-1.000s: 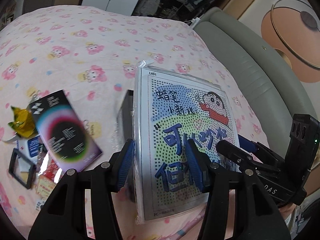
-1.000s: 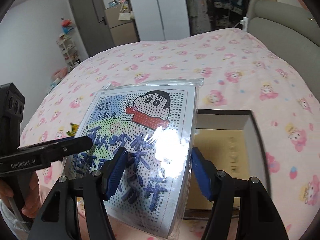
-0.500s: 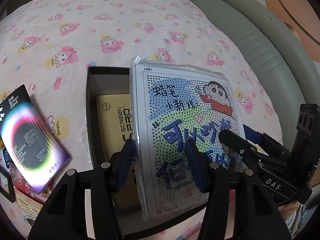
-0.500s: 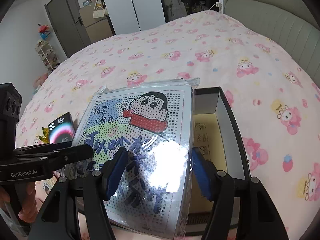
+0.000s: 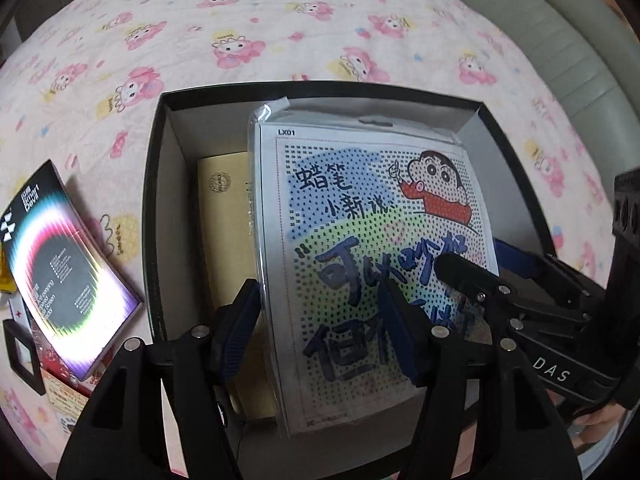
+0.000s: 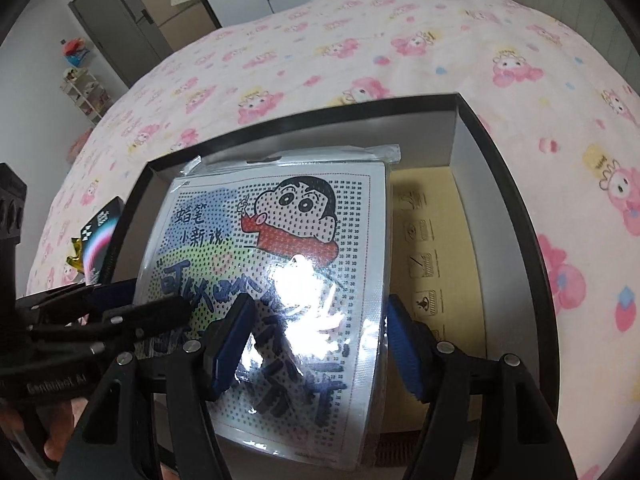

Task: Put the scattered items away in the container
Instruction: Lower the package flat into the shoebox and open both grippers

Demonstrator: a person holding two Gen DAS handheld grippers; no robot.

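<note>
Glossy plastic sleeved the cartoon bead kit (image 5: 372,248), a thin, light, bendy sheet, slippery to pinch, lying tilted over the black box (image 5: 154,208) at centre. From the left wrist, the left hand-held gripper (image 5: 320,332) straddled its 6 o'clock edge, jaws opening, the near pad seemingly clear of the sheet. From the right wrist, the right hand-held gripper (image 6: 316,344) was opening too, its blue pads apart around the kit's lower edge, the best hold

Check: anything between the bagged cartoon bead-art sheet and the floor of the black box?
Only the flat tan cardboard packet lying on the black box's floor; the plastic-bagged cartoon sheet should land partly on it. Left gripper and right gripper jaws are opening around the sheet.
</note>
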